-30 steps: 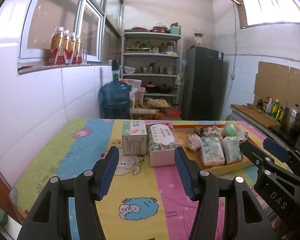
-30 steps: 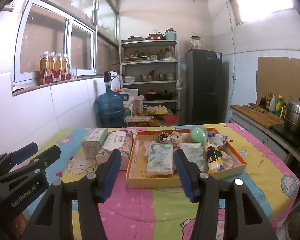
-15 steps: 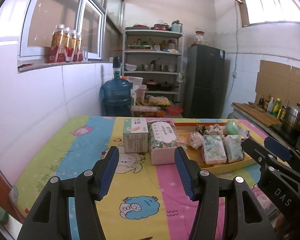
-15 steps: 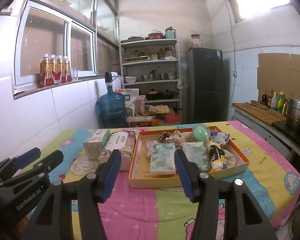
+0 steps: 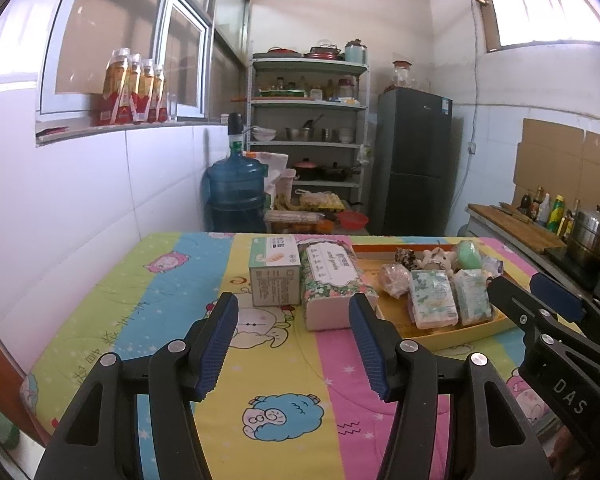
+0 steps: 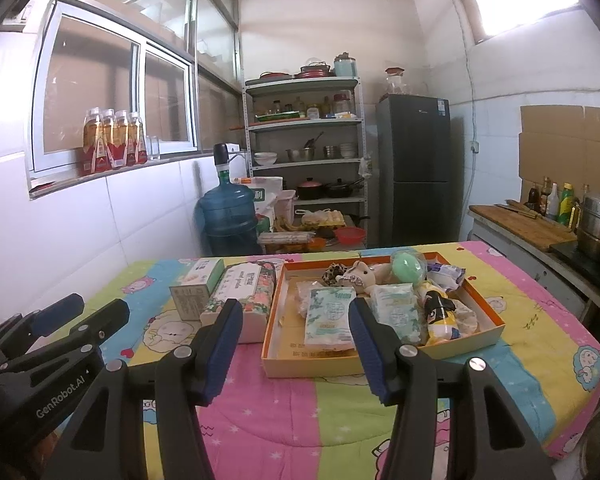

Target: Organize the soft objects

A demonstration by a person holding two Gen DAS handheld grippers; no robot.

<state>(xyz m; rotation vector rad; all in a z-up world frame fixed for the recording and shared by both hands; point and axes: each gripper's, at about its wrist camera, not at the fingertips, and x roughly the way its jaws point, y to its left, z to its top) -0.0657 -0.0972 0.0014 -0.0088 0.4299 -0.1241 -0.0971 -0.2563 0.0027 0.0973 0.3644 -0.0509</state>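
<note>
Right wrist | tongs (image 6: 294, 346) agape | tray (image 6: 485, 334): tissue packs (image 6: 328, 319) x2

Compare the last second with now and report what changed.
Both grippers drew back and up slightly: the orange tray and floral tissue pack sit a little farther off and higher in view. Left gripper and right gripper stay open and empty. Nothing on the table was touched or shifted.

tray (image 6: 485, 335): orange | quilt (image 6: 300, 412): pink, yellow, green, blue cartoon stripes | tissue pack (image 6: 244, 290): floral | ball (image 6: 407, 270): green
</note>
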